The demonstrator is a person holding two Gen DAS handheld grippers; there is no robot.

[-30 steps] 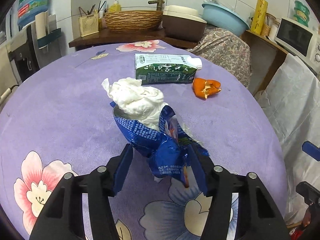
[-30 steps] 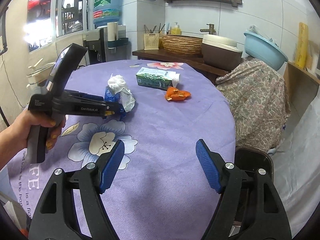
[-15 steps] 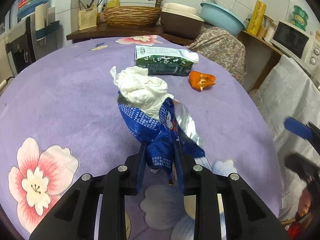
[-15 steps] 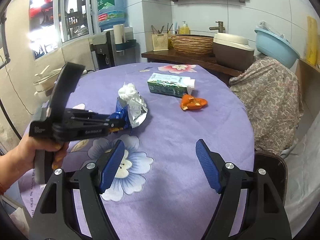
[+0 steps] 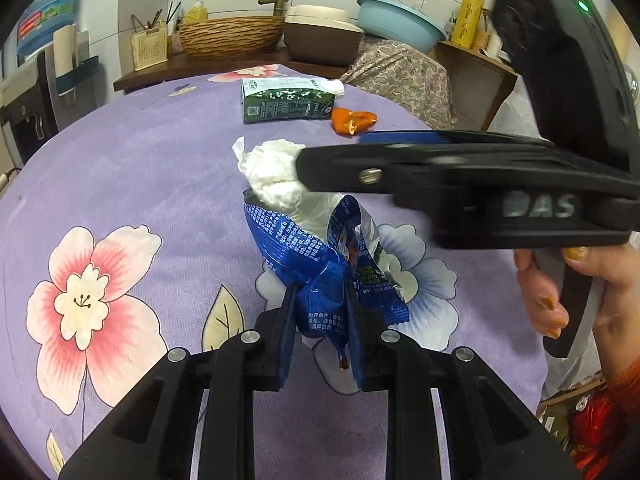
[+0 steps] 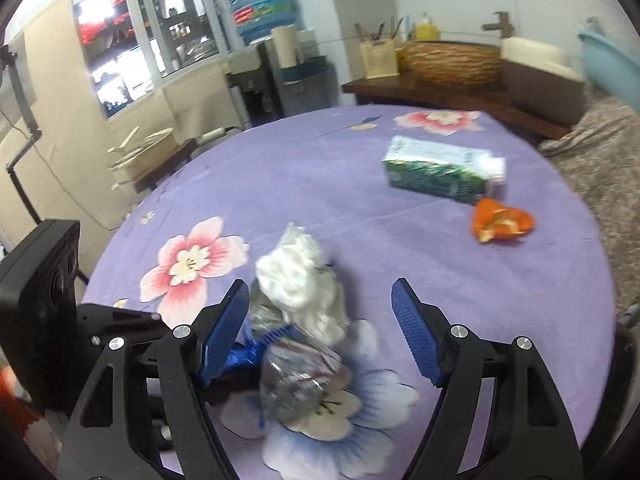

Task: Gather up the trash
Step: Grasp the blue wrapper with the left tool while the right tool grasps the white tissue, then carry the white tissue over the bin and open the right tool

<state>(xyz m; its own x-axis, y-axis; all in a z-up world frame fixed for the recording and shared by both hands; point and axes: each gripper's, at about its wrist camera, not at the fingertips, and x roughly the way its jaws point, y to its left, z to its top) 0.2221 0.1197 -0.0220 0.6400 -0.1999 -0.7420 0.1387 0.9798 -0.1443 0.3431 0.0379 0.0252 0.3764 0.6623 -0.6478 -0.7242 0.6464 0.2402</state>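
A crumpled blue snack wrapper [image 5: 304, 248] with a white tissue wad [image 5: 272, 176] stuffed in its mouth stands on the purple flowered tablecloth [image 5: 120, 168]. My left gripper [image 5: 320, 320] pinches the wrapper's lower end, jaws still closing and pads pressing on the foil. My right gripper [image 6: 319, 281] reaches in from the right, wide apart and closing a little. The tissue wad [image 6: 300, 284] and the wrapper [image 6: 296, 376] sit between its pads, apart from them. A green milk carton [image 5: 288, 100] and an orange peel [image 5: 354, 120] lie farther back.
A hand [image 5: 560, 280] holds the right gripper's handle near the table's right edge. Behind the table is a wooden counter with a woven basket [image 5: 232, 36], a brown-and-cream box and a blue basin [image 5: 400, 20]. A water dispenser [image 6: 276, 60] stands at the left.
The left jaws have closed onto the blue wrapper. The right gripper has swung left across the table and now straddles the tissue and wrapper.
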